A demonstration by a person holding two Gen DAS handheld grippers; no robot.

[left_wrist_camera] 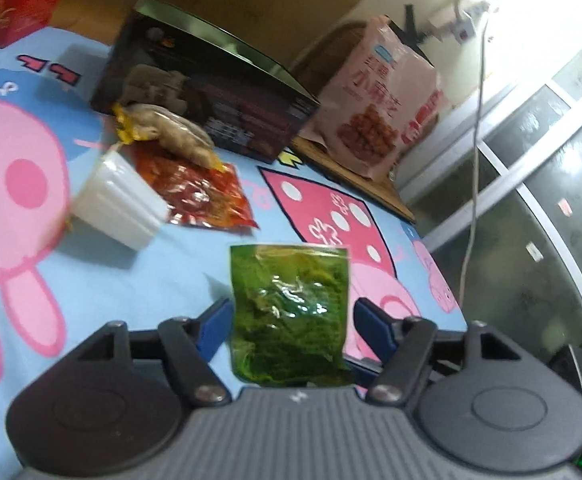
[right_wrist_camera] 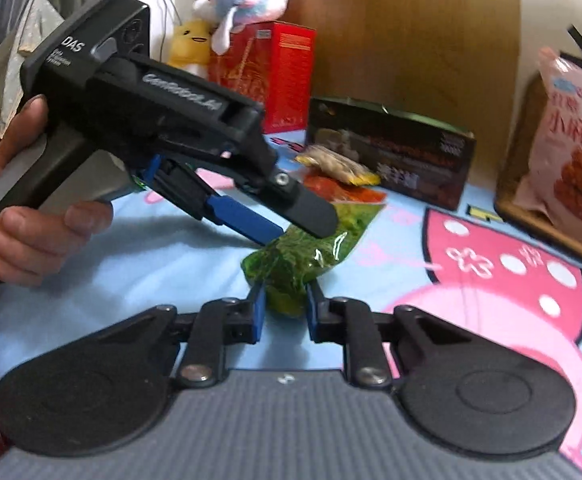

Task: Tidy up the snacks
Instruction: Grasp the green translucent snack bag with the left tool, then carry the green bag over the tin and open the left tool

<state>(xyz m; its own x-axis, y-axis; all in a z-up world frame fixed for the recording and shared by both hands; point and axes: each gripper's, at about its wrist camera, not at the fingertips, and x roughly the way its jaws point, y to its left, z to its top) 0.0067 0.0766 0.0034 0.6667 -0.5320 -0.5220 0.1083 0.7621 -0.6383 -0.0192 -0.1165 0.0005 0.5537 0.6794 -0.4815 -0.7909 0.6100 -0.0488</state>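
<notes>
A: Where's the green snack packet (right_wrist_camera: 303,258)?
B: Between both grippers, above the blue cartoon-print cloth (right_wrist_camera: 391,248). The right gripper (right_wrist_camera: 286,306) has its fingers pinched on the near end.
A: And the left gripper (left_wrist_camera: 289,312)?
B: Its fingers stand part open either side of the packet; whether they touch it I cannot tell. Beyond lie a red packet (left_wrist_camera: 201,194), a white tub (left_wrist_camera: 121,200) and a dark box (left_wrist_camera: 207,92).

Right gripper (right_wrist_camera: 282,309) fingers pinch green snack packet (right_wrist_camera: 299,258); left gripper (right_wrist_camera: 297,222) grips far end.
</notes>
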